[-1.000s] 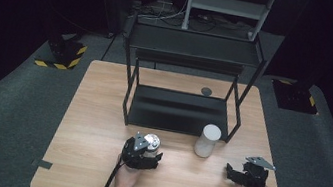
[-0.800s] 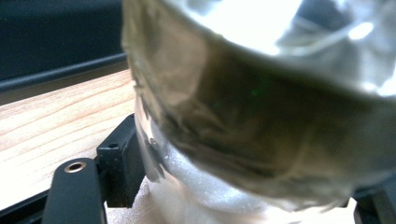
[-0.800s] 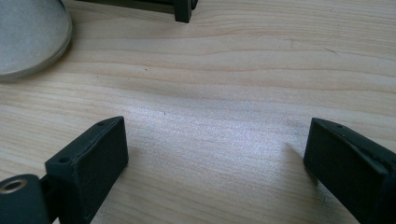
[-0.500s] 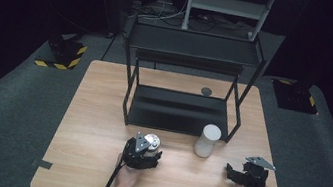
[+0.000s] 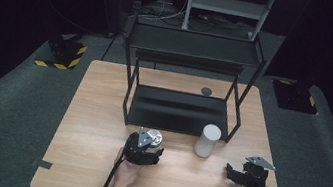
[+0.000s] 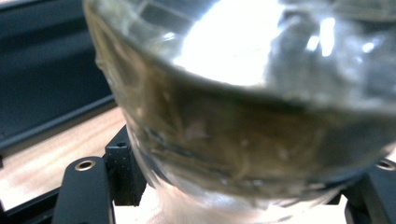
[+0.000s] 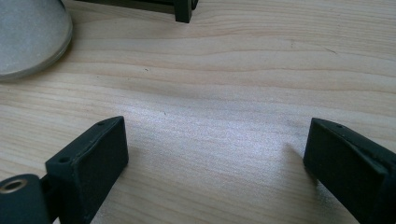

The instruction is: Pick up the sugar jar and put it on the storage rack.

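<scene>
Just in front of the black shelf rack [image 5: 180, 106], toward my side of the table [image 5: 95, 112], my left gripper [image 5: 148, 147] has its jaws clamped on a clear glass jar [image 5: 155, 137]. They have just been closing, and now the glass sits squeezed between the pads. From above, the jar's shiny round top faces up, so its long axis stands about upright on the wood, though up close the glass [image 6: 243, 102] is too blurred for me to judge any tilt. A white cylinder [image 5: 208, 139] stands upright near the rack's front right leg, just to the right of the jar and apart from it. My right gripper [image 5: 235, 173] rests farther right of the rack's front edge, jaws spread wide over bare wood with nothing between them [image 7: 215, 154]. Compared with a second ago, jar, cylinder and both hands sit in the same spots before the rack; I see no shift apart from the left jaws drawing in.
</scene>
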Available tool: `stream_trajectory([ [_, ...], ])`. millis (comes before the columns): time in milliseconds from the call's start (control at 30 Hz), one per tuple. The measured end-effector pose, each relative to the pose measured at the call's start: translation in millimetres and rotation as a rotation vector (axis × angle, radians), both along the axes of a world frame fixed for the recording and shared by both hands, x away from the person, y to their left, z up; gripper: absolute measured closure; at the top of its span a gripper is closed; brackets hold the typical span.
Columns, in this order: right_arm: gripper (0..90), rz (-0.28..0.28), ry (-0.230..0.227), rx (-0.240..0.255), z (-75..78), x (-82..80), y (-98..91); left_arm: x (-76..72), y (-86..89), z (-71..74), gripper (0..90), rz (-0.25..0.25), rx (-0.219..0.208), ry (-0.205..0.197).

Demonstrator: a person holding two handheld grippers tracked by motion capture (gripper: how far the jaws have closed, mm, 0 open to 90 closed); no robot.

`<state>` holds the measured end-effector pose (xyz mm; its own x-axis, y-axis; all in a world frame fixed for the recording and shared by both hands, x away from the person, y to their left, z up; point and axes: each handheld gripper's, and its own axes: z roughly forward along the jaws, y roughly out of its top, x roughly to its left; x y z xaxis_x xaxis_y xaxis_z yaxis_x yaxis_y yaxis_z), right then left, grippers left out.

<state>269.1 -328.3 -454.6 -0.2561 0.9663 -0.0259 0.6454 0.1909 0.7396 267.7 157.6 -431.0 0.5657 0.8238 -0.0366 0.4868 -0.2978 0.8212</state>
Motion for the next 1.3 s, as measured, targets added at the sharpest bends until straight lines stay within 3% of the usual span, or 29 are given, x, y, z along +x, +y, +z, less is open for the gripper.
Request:
stream_trajectory([
  [33,5.6,0.000,0.000,0.000,0.0,0.0,0.0,0.0,0.0,0.0,30.0,0.000,0.000,0.000],
  [67,5.6,0.000,0.000,0.000,0.0,0.0,0.0,-14.7,-22.7,-30.8,30.0,0.194,-0.364,-0.050],
  [400,5.9,-0.002,0.000,0.001,0.0,-0.4,0.4,0.1,-10.7,11.2,30.2,0.179,-0.405,0.011],
  [600,5.8,-0.002,0.000,0.001,0.0,-0.4,0.4,11.8,-9.9,41.1,30.4,0.167,-0.389,0.012],
  [667,5.8,-0.002,0.000,0.001,0.0,-0.4,0.4,16.8,-11.0,53.7,30.4,0.155,-0.365,0.007],
  [700,5.8,-0.003,0.000,0.001,0.1,-0.4,0.5,16.8,-11.0,53.7,30.4,0.155,-0.365,0.007],
  [733,5.8,-0.002,0.000,0.001,0.0,-0.4,0.5,21.4,-7.9,63.0,30.5,0.148,-0.393,0.015],
  [767,5.8,-0.002,0.000,0.001,0.0,-0.4,0.5,21.4,-7.9,63.0,30.5,0.148,-0.393,0.015],
  [833,5.8,-0.002,0.000,0.001,0.0,-0.4,0.4,26.2,-6.7,77.3,30.5,0.135,-0.386,0.013],
  [1233,5.8,-0.003,0.001,0.001,0.1,-0.4,0.6,43.3,-10.5,129.6,30.6,0.072,-0.374,-0.010],
  [1267,5.8,-0.004,0.001,0.001,0.1,-0.5,0.7,65.8,12.2,170.4,30.6,-0.141,-0.022,0.016],
  [1300,5.8,-0.003,0.000,0.001,0.0,-0.5,0.6,66.8,11.7,174.0,30.6,-0.147,-0.019,0.013],
])
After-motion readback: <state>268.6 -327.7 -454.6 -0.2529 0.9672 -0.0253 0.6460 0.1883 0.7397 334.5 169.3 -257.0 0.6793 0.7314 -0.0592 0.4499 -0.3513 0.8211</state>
